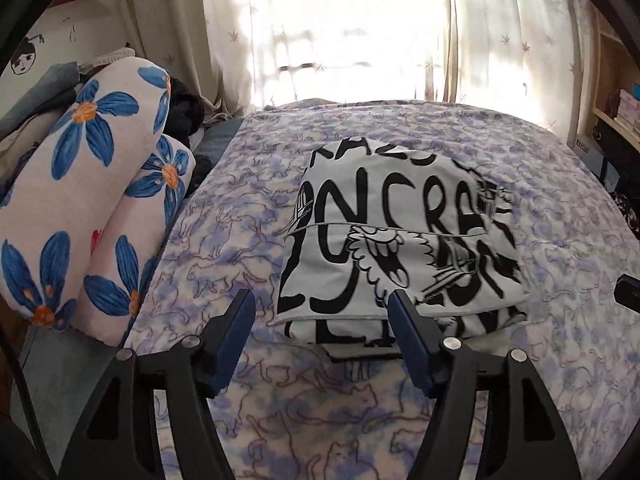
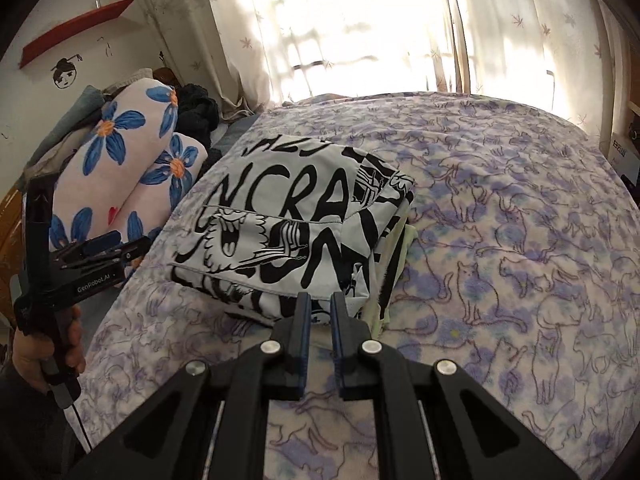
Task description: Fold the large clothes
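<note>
A white garment with bold black lettering and cartoon print (image 1: 396, 240) lies folded into a compact stack on the bed; it also shows in the right wrist view (image 2: 296, 224). My left gripper (image 1: 322, 308) is open and empty, its jaws wide apart just before the stack's near edge. It also shows from outside in the right wrist view (image 2: 120, 246), held by a hand. My right gripper (image 2: 320, 304) has its jaws nearly together with a narrow gap, at the stack's near right corner; nothing shows between them.
The bed carries a purple cat-print blanket (image 1: 320, 408), also seen in the right wrist view (image 2: 520, 240). Rolled bedding with blue flowers (image 1: 92, 200) lies along the left side. Bright curtained window (image 1: 352, 28) behind. Shelves (image 1: 616, 112) at the right.
</note>
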A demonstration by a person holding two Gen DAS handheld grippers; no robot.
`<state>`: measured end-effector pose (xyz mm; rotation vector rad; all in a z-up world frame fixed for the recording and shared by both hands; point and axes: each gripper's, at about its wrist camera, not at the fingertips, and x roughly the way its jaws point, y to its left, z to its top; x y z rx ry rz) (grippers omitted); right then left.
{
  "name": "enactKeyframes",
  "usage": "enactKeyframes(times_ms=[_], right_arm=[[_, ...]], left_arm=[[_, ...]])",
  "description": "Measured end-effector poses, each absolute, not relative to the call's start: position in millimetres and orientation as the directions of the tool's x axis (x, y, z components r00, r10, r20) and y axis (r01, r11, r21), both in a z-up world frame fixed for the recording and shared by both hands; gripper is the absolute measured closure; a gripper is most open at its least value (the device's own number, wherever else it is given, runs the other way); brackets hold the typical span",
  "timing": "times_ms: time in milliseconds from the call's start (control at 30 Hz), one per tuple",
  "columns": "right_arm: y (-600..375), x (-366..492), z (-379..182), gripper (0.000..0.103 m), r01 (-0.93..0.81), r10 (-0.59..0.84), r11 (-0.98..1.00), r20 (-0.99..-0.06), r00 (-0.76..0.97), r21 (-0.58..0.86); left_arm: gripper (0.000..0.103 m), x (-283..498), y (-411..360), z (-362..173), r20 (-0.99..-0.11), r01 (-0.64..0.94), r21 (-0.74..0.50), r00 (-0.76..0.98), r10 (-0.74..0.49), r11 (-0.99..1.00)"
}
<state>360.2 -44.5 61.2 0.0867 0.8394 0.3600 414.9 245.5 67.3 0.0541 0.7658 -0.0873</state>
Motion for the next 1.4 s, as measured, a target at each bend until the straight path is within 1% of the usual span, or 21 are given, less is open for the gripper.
enactKeyframes(times_ms=[100, 200, 333, 367, 400, 433, 467, 500, 600, 667, 733, 800, 867, 933, 1033, 1100, 1167, 1233, 1300, 1400], right_arm=[[-51.4, 319.3, 99.3, 0.092, -0.292, 0.335, 0.938, -0.696, 0.636, 0.185], [-61.1, 281.3, 129.2, 0.092, -0.312, 0.362, 0.929, -0.676, 0.642, 0.2], [-74.9, 229.6, 159.6, 0.092, -0.334, 0.371, 0.924, -0.654, 0.659, 0.188], [-78.2, 217.6, 163.5, 0.092, -0.336, 0.366, 0.925, -0.65, 0.666, 0.177], [-81.8, 204.9, 166.2, 0.092, -0.339, 0.364, 0.926, -0.646, 0.672, 0.169], [-84.9, 195.2, 166.7, 0.092, -0.343, 0.368, 0.924, -0.642, 0.672, 0.17], [-88.3, 184.9, 165.8, 0.092, -0.346, 0.371, 0.923, -0.641, 0.672, 0.171], [-91.9, 175.1, 163.0, 0.092, -0.345, 0.369, 0.923, -0.643, 0.671, 0.169], [-103.6, 150.3, 148.2, 0.092, -0.329, 0.359, 0.928, -0.645, 0.674, 0.173], [-111.2, 136.6, 135.6, 0.092, -0.316, 0.353, 0.932, -0.648, 0.675, 0.178], [-119.2, 123.0, 120.1, 0.092, -0.292, 0.334, 0.94, -0.651, 0.682, 0.177], [-128.4, 111.3, 101.8, 0.091, -0.265, 0.32, 0.946, -0.663, 0.677, 0.186], [-137.8, 103.4, 83.9, 0.087, -0.232, 0.311, 0.95, -0.681, 0.663, 0.208], [-146.1, 97.1, 67.4, 0.076, -0.197, 0.299, 0.954, -0.696, 0.653, 0.226], [-155.7, 86.8, 43.6, 0.073, -0.159, 0.279, 0.96, -0.717, 0.638, 0.233], [-159.9, 80.5, 32.4, 0.073, -0.134, 0.253, 0.967, -0.73, 0.635, 0.218], [-163.4, 73.4, 25.1, 0.071, -0.113, 0.23, 0.972, -0.73, 0.644, 0.206], [-166.1, 64.9, 20.1, 0.058, -0.098, 0.209, 0.976, -0.724, 0.657, 0.193], [-165.8, 54.8, 13.9, 0.05, -0.085, 0.182, 0.982, -0.719, 0.671, 0.169], [-163.8, 42.6, 2.8, 0.05, -0.072, 0.154, 0.987, -0.723, 0.673, 0.143]], left_arm=[[0.034, 378.7, 240.5, 95.4, -0.69, 0.111, -0.02, 0.718, -0.094, 0.994], [0.03, 336.9, 236.1, 118.6, -0.684, 0.112, -0.066, 0.718, -0.127, 0.991], [0.029, 275.0, 224.3, 143.4, -0.654, 0.152, -0.115, 0.733, -0.19, 0.982], [0.028, 262.8, 221.9, 147.5, -0.643, 0.155, -0.113, 0.742, -0.191, 0.981], [0.021, 241.7, 217.0, 152.1, -0.62, 0.157, -0.11, 0.761, -0.192, 0.981], [0.016, 230.5, 214.8, 154.5, -0.608, 0.161, -0.107, 0.77, -0.193, 0.981], [0.008, 215.0, 210.3, 156.1, -0.588, 0.16, -0.096, 0.788, -0.186, 0.982], [0.004, 195.7, 204.5, 156.2, -0.567, 0.168, -0.089, 0.802, -0.189, 0.982], [0.002, 159.3, 192.5, 151.0, -0.544, 0.193, -0.08, 0.813, -0.205, 0.978], [0.002, 136.1, 183.3, 141.1, -0.549, 0.205, -0.087, 0.807, -0.219, 0.975], [0.002, 116.6, 176.5, 129.2, -0.538, 0.228, -0.122, 0.802, -0.258, 0.966], [0.002, 100.3, 168.7, 113.6, -0.534, 0.227, -0.147, 0.801, -0.27, 0.963], [0.002, 89.3, 160.5, 97.0, -0.541, 0.217, -0.163, 0.797, -0.271, 0.963], [0.002, 83.4, 154.1, 80.5, -0.557, 0.2, -0.191, 0.784, -0.274, 0.961], [0.001, 81.4, 149.6, 58.2, -0.578, 0.175, -0.268, 0.758, -0.303, 0.947], [0.001, 81.3, 141.5, 40.6, -0.614, 0.151, -0.296, 0.726, -0.309, 0.943], [0.001, 82.5, 134.4, 25.8, -0.654, 0.119, -0.287, 0.701, -0.286, 0.95], [0.001, 80.5, 129.3, 14.0, -0.681, 0.1, -0.27, 0.683, -0.263, 0.958], [0.001, 73.3, 121.6, 1.9, -0.699, 0.1, -0.256, 0.668, -0.255, 0.962], [0.001, 59.5, 110.0, -11.7, -0.719, 0.12, -0.223, 0.65, -0.246, 0.967]])
